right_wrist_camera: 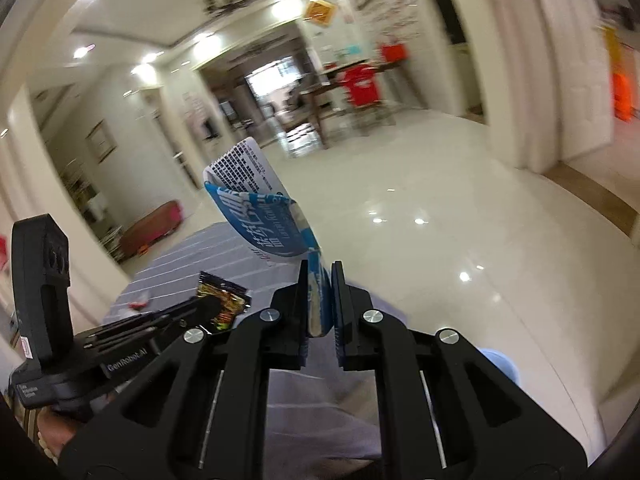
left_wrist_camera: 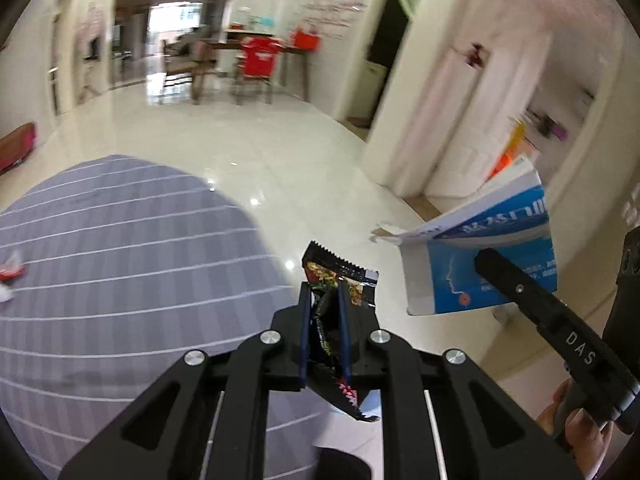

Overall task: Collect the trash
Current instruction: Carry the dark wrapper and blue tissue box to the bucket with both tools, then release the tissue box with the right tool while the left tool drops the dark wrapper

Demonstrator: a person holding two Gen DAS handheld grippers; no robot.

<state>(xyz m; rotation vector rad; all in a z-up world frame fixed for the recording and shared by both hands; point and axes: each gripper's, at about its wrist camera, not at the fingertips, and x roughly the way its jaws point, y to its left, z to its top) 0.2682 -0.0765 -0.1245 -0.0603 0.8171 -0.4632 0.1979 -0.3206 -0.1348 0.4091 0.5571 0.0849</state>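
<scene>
Item: 2 loads in carry. Left gripper [left_wrist_camera: 325, 300] clamped on black snack wrapper [left_wrist_camera: 340, 276]; right gripper [right_wrist_camera: 320, 280] clamped on flattened blue carton [right_wrist_camera: 264, 216]. Handling: keep both clenched until over the bin.

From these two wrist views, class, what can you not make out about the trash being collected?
- Any bin: none in either view.
- Wrapper: its lower half hidden between the left gripper's jaws.
- Box: print too blurred to read; its base hidden in the right gripper.
- Scraps on the striped cloth: cut off by the left view's edge.
</scene>
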